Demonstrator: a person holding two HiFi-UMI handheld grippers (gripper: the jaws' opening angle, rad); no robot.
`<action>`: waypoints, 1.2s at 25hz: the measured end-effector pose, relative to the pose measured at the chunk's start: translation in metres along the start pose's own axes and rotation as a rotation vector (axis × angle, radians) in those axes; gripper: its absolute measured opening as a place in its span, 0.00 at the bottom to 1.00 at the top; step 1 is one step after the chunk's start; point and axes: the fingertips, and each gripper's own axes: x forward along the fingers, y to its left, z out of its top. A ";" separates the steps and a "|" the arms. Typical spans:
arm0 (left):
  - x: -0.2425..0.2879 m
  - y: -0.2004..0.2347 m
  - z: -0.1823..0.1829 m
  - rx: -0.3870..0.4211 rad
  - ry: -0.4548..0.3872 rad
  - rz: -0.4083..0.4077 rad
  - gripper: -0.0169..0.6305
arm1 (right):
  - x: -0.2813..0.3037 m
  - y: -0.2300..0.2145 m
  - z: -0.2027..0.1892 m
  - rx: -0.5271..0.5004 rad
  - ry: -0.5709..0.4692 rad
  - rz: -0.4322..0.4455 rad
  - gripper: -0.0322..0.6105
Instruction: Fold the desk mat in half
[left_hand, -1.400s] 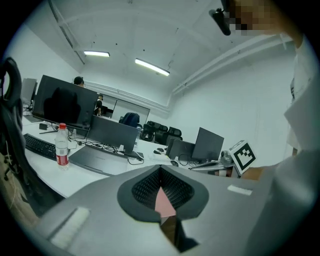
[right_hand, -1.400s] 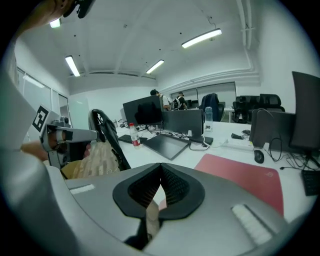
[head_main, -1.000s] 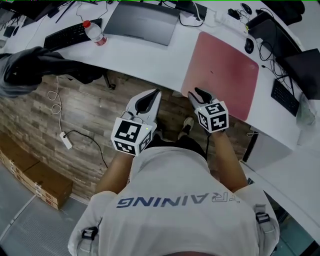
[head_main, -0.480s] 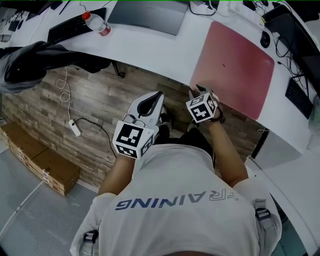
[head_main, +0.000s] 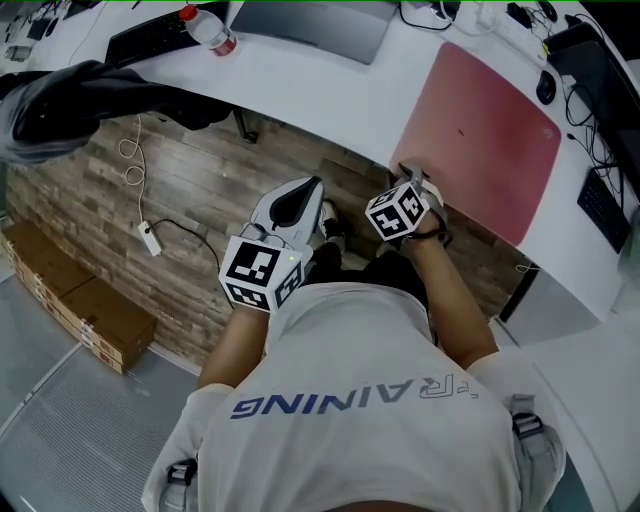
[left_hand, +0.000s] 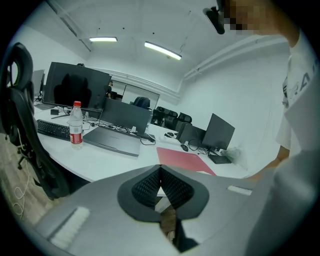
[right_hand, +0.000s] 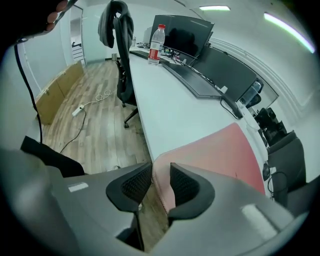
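Closing on the near corner of the pink desk mat (head_main: 490, 140) with the right tongs (head_main: 408, 172): the opening step of the fold, with no grip made yet. Straddling that corner at the near edge of the white counter (head_main: 330, 90), pads on either side of it, narrowing but apparently not pressing so far. Beyond these tongs, mat flat and unfolded, reaching away across the counter; no crease or lifted edge anywhere.

Left tongs (head_main: 300, 195) pressed together on nothing, held off the counter above the wooden floor (head_main: 180, 200), just to the left of the right tongs and well short of the mat.

Next, probably: finishing the pinch squarely on the corner, deep enough that the thin sheet cannot slip out, then lifting and carrying it over towards the opposite edge. Likely also calls for bringing the left tongs up to the mat, either to take a second corner or to pin the sheet down, so that it folds rather than drags along the counter.
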 end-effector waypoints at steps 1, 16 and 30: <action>0.000 0.001 -0.001 -0.002 0.000 0.003 0.03 | 0.001 0.000 0.000 -0.005 0.002 0.000 0.26; 0.003 -0.013 0.006 0.024 0.003 -0.009 0.03 | -0.022 -0.015 0.003 0.139 -0.102 0.104 0.11; 0.048 -0.091 0.042 0.155 -0.002 -0.185 0.03 | -0.072 -0.093 -0.047 0.360 -0.181 -0.027 0.10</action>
